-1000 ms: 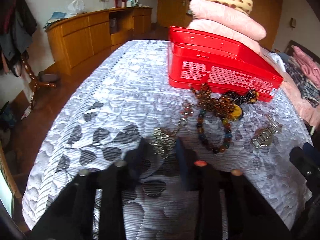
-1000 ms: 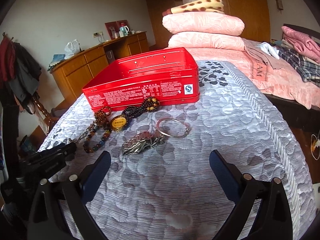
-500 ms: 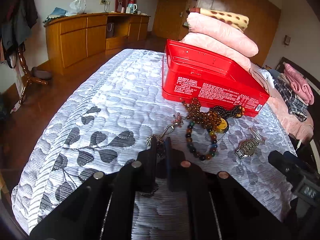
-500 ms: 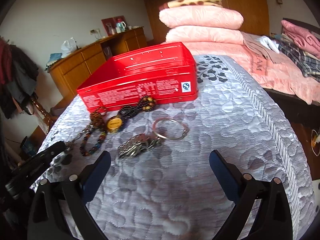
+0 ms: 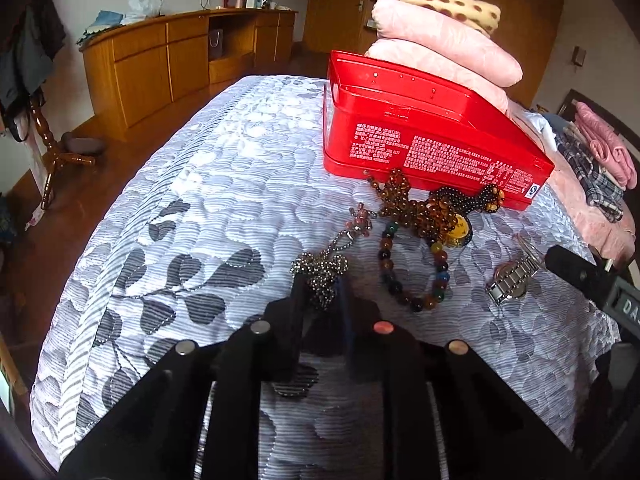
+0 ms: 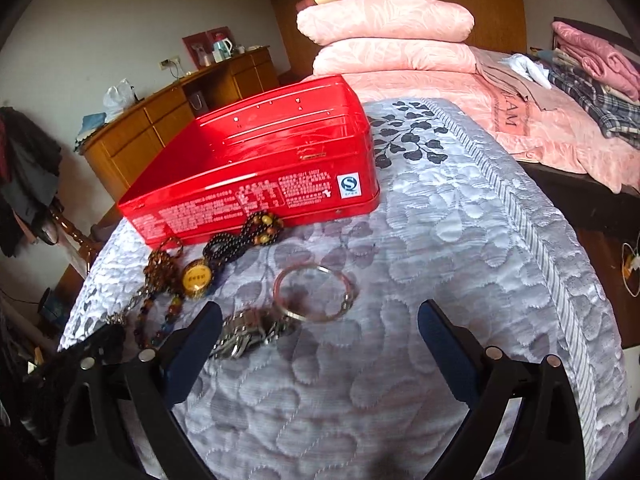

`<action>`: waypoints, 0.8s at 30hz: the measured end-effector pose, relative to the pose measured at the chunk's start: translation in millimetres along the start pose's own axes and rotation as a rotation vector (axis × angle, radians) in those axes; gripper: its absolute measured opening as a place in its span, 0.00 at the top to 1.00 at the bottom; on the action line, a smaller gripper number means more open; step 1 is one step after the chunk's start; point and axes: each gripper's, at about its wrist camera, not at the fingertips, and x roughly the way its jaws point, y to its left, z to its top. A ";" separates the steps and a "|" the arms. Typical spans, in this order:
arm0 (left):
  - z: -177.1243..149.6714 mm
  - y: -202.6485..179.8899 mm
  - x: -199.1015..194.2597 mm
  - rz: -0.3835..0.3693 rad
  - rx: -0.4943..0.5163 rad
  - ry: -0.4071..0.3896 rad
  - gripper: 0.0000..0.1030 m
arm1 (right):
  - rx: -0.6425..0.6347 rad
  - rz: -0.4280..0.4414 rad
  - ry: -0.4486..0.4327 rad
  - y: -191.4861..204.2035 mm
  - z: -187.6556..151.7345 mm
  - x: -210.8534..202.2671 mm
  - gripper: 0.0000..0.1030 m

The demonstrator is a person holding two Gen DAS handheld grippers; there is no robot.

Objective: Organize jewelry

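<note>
Jewelry lies in a loose group on the gray leaf-patterned bedspread (image 5: 208, 208), all of it on the near side of the red tin (image 5: 420, 136), which sits open on the bed and looks empty from my right camera. I take that tin as my landmark. Touching its near wall are the brown bead strand (image 5: 404, 200) and the dark bead strand (image 5: 472, 200), tangled together around a round yellow pendant (image 5: 460, 228). Just nearer than those, a bracelet of mixed colored beads (image 5: 416, 268) lies in a loop. On the side of the tin's labelled corner rests a metal watch (image 5: 512, 280), and my right camera shows a thin wire bangle (image 6: 316, 292) touching the watch band. Toward the tin's other end lies a small pinkish charm (image 5: 362, 218) on a ball chain (image 5: 320, 272), the chain bunched into a heap.

My left gripper (image 5: 322, 292) has its fingers drawn close together around that heap of chain, pinching it, with the charm end trailing toward the tin. My right gripper (image 6: 320, 322) has its fingers spread wide and holds nothing; it hangs over the bedspread with the watch just inside its left finger (image 6: 196, 340).

Beyond the tin, pink pillows (image 5: 444, 44) are stacked, and a wooden cabinet (image 5: 160, 60) stands along the wall.
</note>
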 end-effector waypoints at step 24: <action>8.9 -3.4 3.7 -0.019 -0.010 -0.005 0.90 | -0.058 -0.017 0.049 8.5 -3.4 2.7 0.55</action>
